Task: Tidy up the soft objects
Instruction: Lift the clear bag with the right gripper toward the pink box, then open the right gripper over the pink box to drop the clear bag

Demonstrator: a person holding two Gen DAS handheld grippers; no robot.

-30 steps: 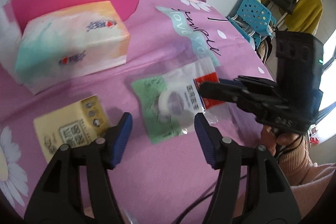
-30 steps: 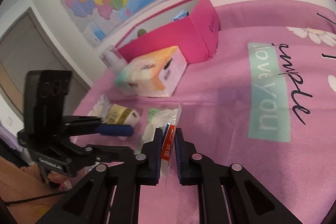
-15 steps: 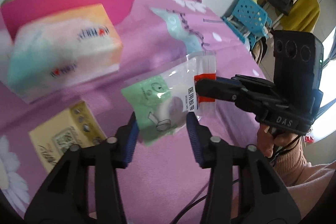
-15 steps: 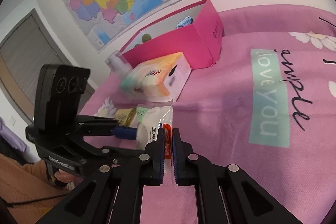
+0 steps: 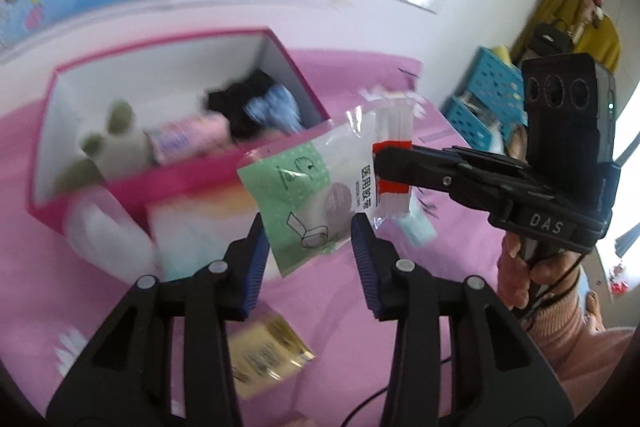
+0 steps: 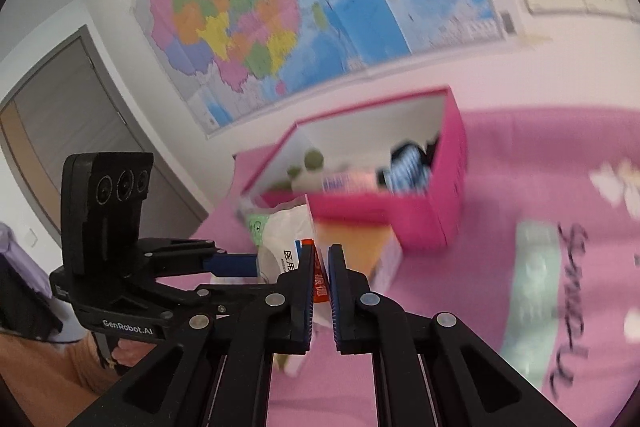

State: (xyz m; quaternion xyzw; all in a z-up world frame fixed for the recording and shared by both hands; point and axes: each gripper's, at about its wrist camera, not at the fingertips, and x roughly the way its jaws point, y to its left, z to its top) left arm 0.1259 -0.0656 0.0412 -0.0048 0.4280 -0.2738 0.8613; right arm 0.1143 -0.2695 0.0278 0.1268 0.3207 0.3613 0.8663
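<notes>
Midway through sorting: medical-tape packet (image 5: 320, 187) aloft, pinched at its red-striped edge in the right gripper (image 6: 320, 287), left gripper (image 5: 308, 247) gaping beneath; plush toy (image 5: 116, 143) and fabrics already in the pink box (image 5: 180, 183); tissue pack (image 5: 192, 227) and yellow packet (image 5: 268, 359) still out on the pink cloth (image 5: 320, 307).

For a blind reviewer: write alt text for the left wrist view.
The right gripper pinches the red end of a clear plastic packet, holding it in the air between the open fingers of the left gripper. Behind it, on a pink cloth, an open pink box holds soft items.
</notes>
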